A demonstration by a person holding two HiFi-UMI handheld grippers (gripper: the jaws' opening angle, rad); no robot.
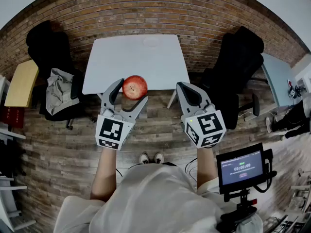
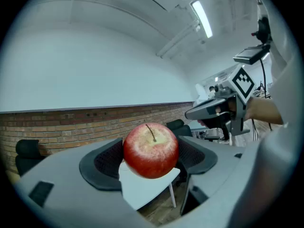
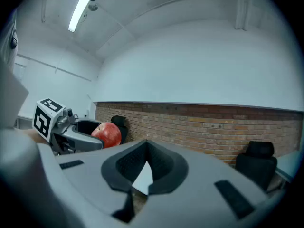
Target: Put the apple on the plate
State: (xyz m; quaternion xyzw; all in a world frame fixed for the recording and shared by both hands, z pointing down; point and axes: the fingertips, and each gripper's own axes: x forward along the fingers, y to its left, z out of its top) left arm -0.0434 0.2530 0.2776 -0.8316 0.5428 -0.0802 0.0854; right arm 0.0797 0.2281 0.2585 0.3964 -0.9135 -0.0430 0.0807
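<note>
A red apple [image 1: 134, 87] hangs in mid-air in front of the near edge of the white table [image 1: 112, 67]. My left gripper [image 1: 132, 90] is shut on it, one pad on each side. In the left gripper view the apple [image 2: 151, 150] sits stem-up between the black pads [image 2: 107, 163]. A white plate [image 1: 151, 41] lies at the table's far edge, hard to tell from the tabletop. My right gripper [image 1: 187, 89] is held beside the left one, shut and holding nothing. From the right gripper view [image 3: 146, 148] the apple [image 3: 107, 134] shows at the left.
A black chair with a grey cloth [image 1: 58, 89] stands left of the table, another black chair [image 1: 238, 57] to its right. A yellow table [image 1: 22, 84] is at far left. A monitor on a stand [image 1: 241, 168] is near my right elbow. A brick wall [image 1: 146, 8] runs behind.
</note>
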